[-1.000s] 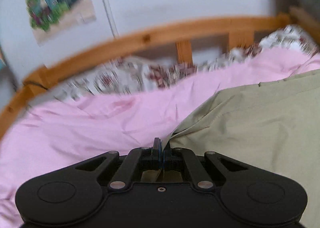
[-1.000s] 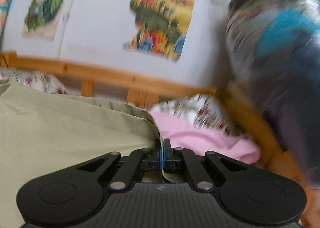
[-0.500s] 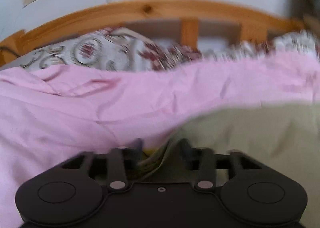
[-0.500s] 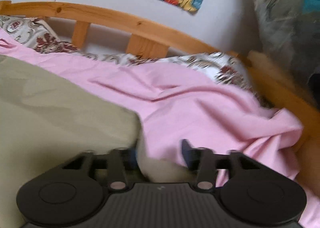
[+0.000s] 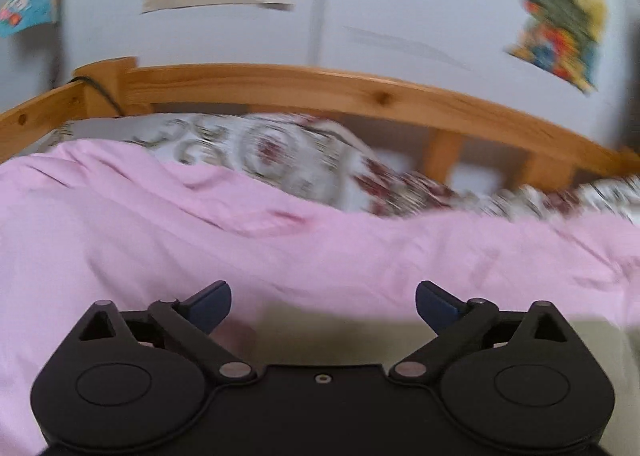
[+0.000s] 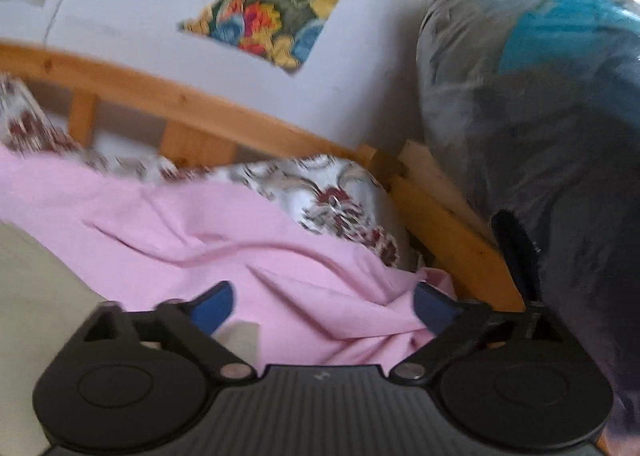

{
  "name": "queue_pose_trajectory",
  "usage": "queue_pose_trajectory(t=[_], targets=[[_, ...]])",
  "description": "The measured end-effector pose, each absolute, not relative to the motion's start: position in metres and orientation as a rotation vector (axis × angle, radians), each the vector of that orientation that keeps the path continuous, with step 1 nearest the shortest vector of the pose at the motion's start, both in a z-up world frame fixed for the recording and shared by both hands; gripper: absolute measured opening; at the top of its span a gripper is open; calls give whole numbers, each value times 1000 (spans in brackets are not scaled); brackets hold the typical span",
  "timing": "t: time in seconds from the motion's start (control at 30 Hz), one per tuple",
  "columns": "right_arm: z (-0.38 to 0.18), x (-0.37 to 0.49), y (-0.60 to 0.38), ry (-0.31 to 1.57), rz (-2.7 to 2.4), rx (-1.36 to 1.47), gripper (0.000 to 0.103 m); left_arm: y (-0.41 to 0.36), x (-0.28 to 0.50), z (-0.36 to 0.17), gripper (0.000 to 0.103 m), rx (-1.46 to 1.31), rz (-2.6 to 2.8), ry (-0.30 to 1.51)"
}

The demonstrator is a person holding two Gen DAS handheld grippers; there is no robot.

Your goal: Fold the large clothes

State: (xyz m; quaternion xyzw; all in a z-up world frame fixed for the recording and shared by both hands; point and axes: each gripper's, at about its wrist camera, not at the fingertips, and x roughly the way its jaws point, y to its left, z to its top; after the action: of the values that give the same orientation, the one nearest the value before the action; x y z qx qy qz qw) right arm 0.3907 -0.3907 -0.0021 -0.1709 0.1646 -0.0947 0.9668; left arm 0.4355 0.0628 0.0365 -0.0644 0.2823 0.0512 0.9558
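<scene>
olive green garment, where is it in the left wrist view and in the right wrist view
Left wrist view: the flat olive green cloth garment shows as a pale strip low in the middle, under the open left gripper.
Right wrist view: it fills the lower left corner.
Shared landmark: the curved wooden bed rail, behind the pink sheet.

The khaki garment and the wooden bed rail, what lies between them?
In both wrist views, pink sheet and then a flowered pillow lie between the khaki garment and the wooden bed rail.
</scene>
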Motion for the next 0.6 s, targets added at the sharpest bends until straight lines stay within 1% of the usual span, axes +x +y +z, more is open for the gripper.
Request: queue_pose_trajectory(t=[0.13, 0.3, 0.37, 0.47, 0.6], targets=[[0, 356, -343, 364, -24, -264, 103, -7, 402, 25, 102, -81, -39, 539], [-31, 343, -294, 415, 83, -213, 103, -68, 393, -3, 102, 63, -43, 499], [-45, 349, -278, 426, 87, -262, 103, -77, 405, -18, 102, 108, -4, 528], [-64, 360, -266, 361, 25, -321, 103, -72, 417, -36, 102, 65, 45, 529], [-92, 383, -258, 386, -19, -347, 103, -67, 431, -57, 102, 19, 61, 518]])
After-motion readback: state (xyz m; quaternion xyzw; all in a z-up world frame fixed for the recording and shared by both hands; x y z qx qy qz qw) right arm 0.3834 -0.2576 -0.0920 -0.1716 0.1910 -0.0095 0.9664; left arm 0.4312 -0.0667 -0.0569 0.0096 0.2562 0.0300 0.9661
